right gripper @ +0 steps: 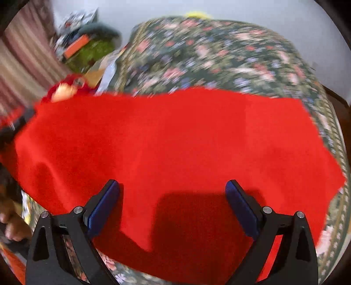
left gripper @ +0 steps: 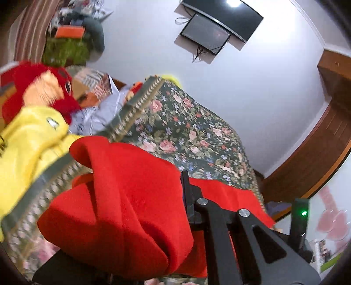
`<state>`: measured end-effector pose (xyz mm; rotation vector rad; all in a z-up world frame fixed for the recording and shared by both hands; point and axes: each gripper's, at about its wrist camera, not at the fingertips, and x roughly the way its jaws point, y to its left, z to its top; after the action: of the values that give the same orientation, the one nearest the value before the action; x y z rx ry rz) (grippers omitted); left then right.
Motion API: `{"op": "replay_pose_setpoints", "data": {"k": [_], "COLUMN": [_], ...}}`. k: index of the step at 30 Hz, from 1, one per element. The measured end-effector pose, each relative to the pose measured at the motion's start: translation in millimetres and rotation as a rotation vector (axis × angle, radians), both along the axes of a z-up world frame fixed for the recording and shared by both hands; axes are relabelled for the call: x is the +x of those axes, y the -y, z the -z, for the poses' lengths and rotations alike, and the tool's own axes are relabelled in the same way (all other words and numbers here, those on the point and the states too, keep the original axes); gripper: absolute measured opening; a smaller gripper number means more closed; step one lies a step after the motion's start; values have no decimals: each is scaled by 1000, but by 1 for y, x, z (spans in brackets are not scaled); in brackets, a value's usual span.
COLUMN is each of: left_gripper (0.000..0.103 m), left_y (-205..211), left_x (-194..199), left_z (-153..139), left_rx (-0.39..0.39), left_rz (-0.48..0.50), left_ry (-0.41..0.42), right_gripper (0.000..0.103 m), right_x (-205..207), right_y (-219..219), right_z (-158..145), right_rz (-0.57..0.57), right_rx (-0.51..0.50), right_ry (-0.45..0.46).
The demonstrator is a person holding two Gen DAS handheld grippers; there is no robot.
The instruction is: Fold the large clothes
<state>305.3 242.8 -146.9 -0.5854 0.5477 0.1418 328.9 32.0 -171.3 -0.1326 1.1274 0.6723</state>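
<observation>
A large red garment point(right gripper: 171, 140) lies spread across a bed with a dark floral cover point(right gripper: 219, 54). In the left wrist view my left gripper point(left gripper: 182, 197) is shut on a bunched fold of the red garment point(left gripper: 122, 197) and holds it lifted above the bed; the cloth hides the left finger. In the right wrist view my right gripper point(right gripper: 173, 197) is open, its blue-padded fingers point(right gripper: 105, 203) wide apart just above the near part of the garment, holding nothing. That view is motion-blurred.
A yellow garment point(left gripper: 28, 140) and a red plush toy point(left gripper: 41, 87) lie at the bed's left. A cluttered pile with a green item point(left gripper: 65, 50) stands by the striped curtain. A wall TV point(left gripper: 221, 19) and wooden furniture point(left gripper: 311, 166) are beyond the bed.
</observation>
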Motion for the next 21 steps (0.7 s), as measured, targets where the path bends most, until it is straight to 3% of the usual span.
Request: {"op": "replay_pose_setpoints", "data": {"k": [4,9,13,17,21], "left_gripper": [8,8,8,8,7], "left_y": [18,61,111,163,214], "left_x": [7,26,46,61,83], "left_z": [-6,-15,-30,-38,-36], "left_rx": [64,117,198,286,270], "left_rz": [49,150,263,359,442], "left_ry": [-20,-9,-25,-54,-84], "right_gripper": [97,97,97,97,97], "right_x": [-13,-18,-20,-18,-15], "right_y": [-18,7,68,145,205], "right_z": [15,3,-16,-22,-13], "right_rz": [-76,-143,-67,103,238], "right_rx": [-69,-51,33,-22,-47], "right_ry": [34,36,35,74,31]}}
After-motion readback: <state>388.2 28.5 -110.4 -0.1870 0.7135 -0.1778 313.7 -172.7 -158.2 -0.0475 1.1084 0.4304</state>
